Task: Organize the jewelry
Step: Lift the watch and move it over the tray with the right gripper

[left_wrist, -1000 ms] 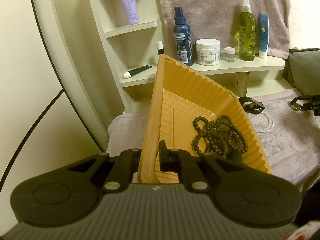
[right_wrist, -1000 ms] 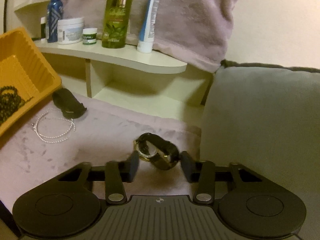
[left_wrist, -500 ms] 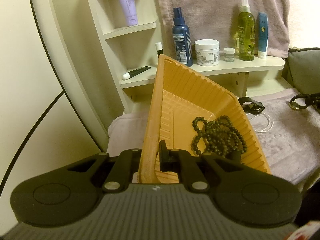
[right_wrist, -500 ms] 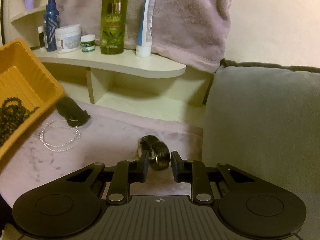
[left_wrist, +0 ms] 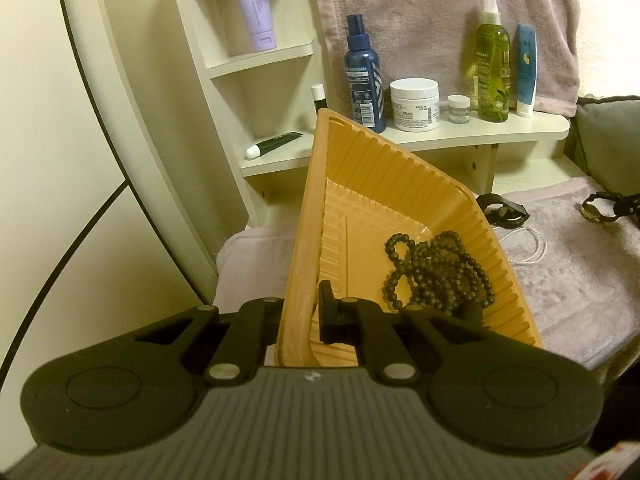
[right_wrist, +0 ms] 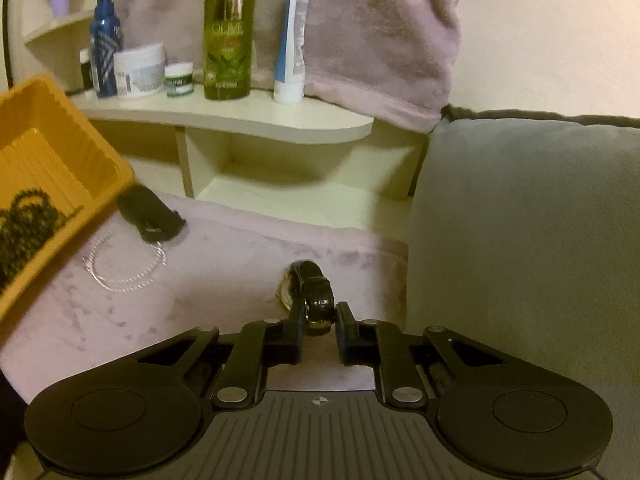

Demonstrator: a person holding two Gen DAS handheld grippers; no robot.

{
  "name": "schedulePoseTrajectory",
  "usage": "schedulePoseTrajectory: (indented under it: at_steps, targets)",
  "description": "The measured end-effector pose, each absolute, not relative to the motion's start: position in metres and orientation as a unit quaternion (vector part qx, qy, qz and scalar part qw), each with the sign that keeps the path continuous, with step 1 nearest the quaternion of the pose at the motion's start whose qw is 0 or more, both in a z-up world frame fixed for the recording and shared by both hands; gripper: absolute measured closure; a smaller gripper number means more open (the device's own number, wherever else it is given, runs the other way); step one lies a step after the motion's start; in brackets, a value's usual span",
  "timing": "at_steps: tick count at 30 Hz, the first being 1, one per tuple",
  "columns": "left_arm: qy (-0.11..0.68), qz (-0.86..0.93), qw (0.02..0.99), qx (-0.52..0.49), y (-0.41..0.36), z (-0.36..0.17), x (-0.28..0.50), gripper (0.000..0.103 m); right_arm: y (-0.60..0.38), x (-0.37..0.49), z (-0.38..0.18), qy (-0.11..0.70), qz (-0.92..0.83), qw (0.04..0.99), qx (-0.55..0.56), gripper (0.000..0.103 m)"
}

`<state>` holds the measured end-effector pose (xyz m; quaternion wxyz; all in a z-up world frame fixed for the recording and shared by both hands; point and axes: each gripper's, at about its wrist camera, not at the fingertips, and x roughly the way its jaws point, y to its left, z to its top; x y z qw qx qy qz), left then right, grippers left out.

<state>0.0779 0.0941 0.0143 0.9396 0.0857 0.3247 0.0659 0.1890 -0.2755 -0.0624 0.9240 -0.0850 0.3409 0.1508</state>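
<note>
1. The watch (right_wrist: 311, 298) is sitting between the fingers of the right hand-held gripper (right_wrist: 318, 322): a glossy dark strap curled into a loop, with a gold-toned case peeking out on its left side. The jaws are closing on the strap; the left finger is touching it, and a thin gap is showing at the right one.
2. The left hand-held gripper (left_wrist: 298, 312) is clamping the near wall of the orange ribbed tray (left_wrist: 360, 168), jaws nearly together, and is holding it tilted.
3. A dark bead strand (left_wrist: 436, 276) is lying bunched in the tray, just right of the left gripper's fingers.
4. Ahead-left of the right gripper, a thin pale chain (right_wrist: 124, 264) and a black band (right_wrist: 150, 216) are resting on the mauve cloth (right_wrist: 224, 264).
5. The watch dial is facing away, unreadable. The tray's rim is partly hiding the black band in the left wrist view.
6. On the shelf (right_wrist: 240, 116), the green bottle (right_wrist: 229, 32) is reading "OLIVE"; the white jar (left_wrist: 415, 105) is reading "CREAM". Other labels are blurring out.
</note>
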Motion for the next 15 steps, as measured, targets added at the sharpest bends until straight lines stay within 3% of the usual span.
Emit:
schedulePoseTrajectory:
  at_steps: [15]
  targets:
    - [0.322, 0.064, 0.941, 0.082, 0.094, 0.014, 0.077, 0.097, -0.263, 0.154, -0.022, 0.319, 0.180, 0.929, -0.045, 0.088]
